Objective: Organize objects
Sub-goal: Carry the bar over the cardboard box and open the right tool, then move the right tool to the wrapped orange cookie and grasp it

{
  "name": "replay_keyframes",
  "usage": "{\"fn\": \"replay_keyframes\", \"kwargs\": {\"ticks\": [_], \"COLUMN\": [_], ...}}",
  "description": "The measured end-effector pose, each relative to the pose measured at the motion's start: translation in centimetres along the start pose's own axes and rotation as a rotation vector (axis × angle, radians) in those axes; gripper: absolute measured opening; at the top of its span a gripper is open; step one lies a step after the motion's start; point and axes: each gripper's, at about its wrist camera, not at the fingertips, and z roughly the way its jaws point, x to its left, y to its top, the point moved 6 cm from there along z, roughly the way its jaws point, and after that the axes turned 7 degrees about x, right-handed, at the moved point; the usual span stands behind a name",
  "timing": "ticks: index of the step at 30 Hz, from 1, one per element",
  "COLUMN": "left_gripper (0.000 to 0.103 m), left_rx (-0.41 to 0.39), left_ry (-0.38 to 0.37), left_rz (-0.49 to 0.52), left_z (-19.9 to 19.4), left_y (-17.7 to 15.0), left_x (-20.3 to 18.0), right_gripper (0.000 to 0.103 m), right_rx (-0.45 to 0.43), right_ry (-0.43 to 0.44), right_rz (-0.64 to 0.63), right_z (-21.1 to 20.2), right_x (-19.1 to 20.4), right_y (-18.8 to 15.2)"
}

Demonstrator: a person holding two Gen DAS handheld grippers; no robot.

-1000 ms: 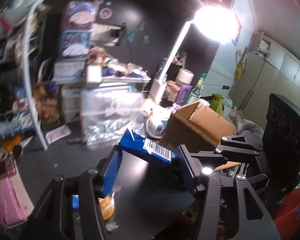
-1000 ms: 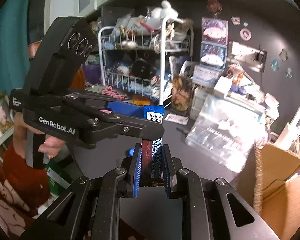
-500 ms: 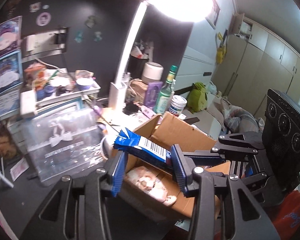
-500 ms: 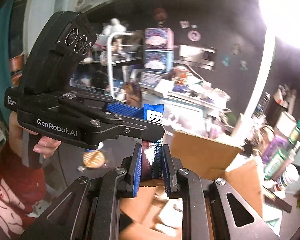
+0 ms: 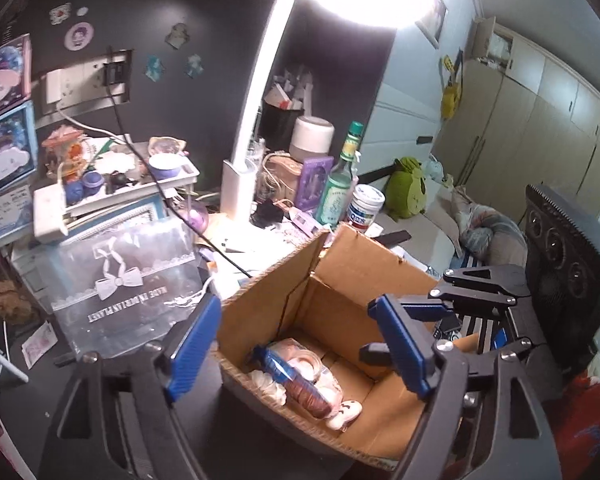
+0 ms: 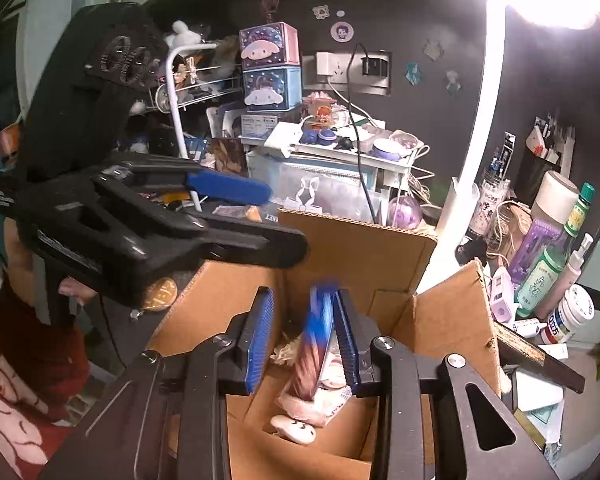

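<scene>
Both grippers just let go: left gripper (image 5: 296,346) and right gripper (image 6: 303,342) now spread wide, holding nothing. Blue snack pack (image 6: 316,344), carried between them 0.5 s ago, now drops, blurred, into cardboard box (image 6: 356,248) w/ other snacks. One item sorted.

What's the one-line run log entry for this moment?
phase: drop into box | left tongs: open | right tongs: open | blue snack packet: in cardboard box, blurred
</scene>
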Motion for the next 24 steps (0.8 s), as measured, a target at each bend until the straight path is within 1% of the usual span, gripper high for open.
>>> {"fn": "replay_keyframes", "kwargs": {"ticks": [3,7,10,12,15,17,18,20,21,24], "left_gripper": [0.083,0.083,0.084,0.087,0.088,0.088,0.088,0.088,0.088,0.088], "left_rx": [-0.016,-0.026,-0.048,-0.068,-0.096,-0.108,-0.111,-0.112,-0.111,-0.104], "left_ry": [0.031,0.067,0.095,0.111,0.157,0.200,0.219,0.258,0.270,0.302], "left_rz": [-0.017,-0.035,-0.047,-0.060,-0.084,-0.105,-0.115,-0.144,-0.157,-0.191], "left_z": [-1.0,-2.6,-4.3,-5.7,-8.0,-9.5,-10.1,-11.3,-11.6,-12.5], "left_y": [-0.4,-1.4,-2.3,-3.0,-4.5,-5.8,-6.5,-8.3,-9.2,-11.9], "left_x": [1.0,2.4,3.5,4.3,6.1,7.6,8.4,10.2,11.0,13.3], "right_gripper": [0.027,0.027,0.027,0.027,0.027,0.028,0.030,0.039,0.039,0.039], "right_rx": [0.002,0.008,0.003,-0.007,-0.023,-0.031,-0.034,-0.042,-0.041,-0.020], "right_ry": [-0.006,-0.026,-0.030,-0.014,0.021,0.056,0.075,0.117,0.144,0.204], "right_rz": [0.009,0.008,0.005,0.000,-0.023,-0.052,-0.064,-0.088,-0.102,-0.121], "right_z": [-0.1,-0.1,-0.2,-0.3,-0.3,0.0,0.2,0.7,1.4,3.2], "right_x": [-0.2,0.0,0.8,1.7,4.1,6.3,7.4,9.9,11.6,14.8], "right_y": [0.0,0.2,0.7,1.1,2.0,2.6,2.8,3.2,3.3,3.1]}}
